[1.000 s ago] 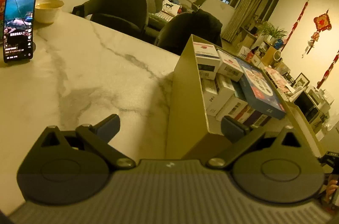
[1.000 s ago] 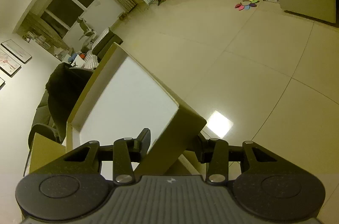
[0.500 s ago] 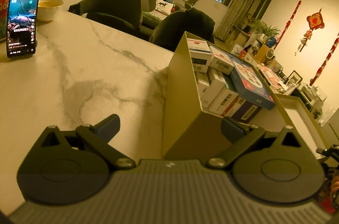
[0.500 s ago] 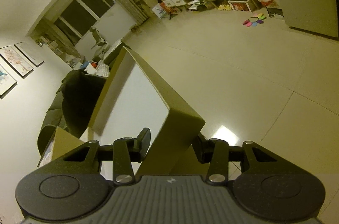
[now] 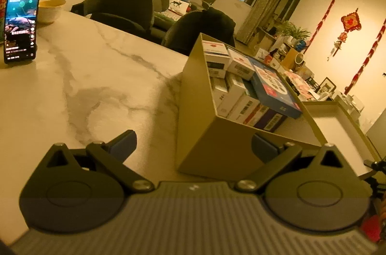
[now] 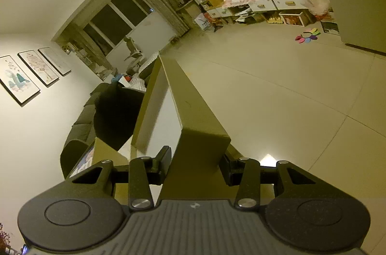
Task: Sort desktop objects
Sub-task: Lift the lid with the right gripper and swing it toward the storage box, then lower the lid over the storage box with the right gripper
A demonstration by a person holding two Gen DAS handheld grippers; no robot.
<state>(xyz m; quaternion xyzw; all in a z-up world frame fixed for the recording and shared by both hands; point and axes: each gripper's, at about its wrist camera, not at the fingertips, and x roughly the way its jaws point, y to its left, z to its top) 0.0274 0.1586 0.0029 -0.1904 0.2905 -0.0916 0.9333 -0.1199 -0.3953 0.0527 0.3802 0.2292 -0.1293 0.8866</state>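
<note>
Box: I've got the box (image 5: pixel 205 134) on the desk (image 5: pixel 84 86) near its right edge, open top, packed with small cartons (image 5: pixel 231 90) and one flat blue carton (image 5: pixel 272 83) lying on top.
Lid: my right gripper (image 6: pixel 196 166) is carrying the lid (image 6: pixel 193 124), tilted steeply up on edge out past the desk, floor behind it. In the left view it shows as a pale tray just right of the box.
Right fingers: narrow, clamped across the lid's short end wall, one pad inside, one outside.
Left fingers: my left gripper (image 5: pixel 193 145) is spread wide, holding nothing; the box's near corner sits between the fingers, untouched as far as I can see.
Handling: I'd judge the lid light and stiff-ish card, but held by one end wall it will want to swing and could crease there. The box looks heavier with that load, so the lid should be lowered squarely, not pressed. The blue carton stands proud and may foul the lid.
Hold: a long side wall near the middle would steady it better, I reckon.
Change: since a second ago the lid has swung from showing its white inside broadly to nearly edge-on, and the right view has tipped up toward the ceiling light.
Left change: box sits a little further off and lower in view; the grip width is unchanged.
Bystanders: phone (image 5: pixel 20 18) and bowl (image 5: pixel 50 10) are well apart at the far left.
</note>
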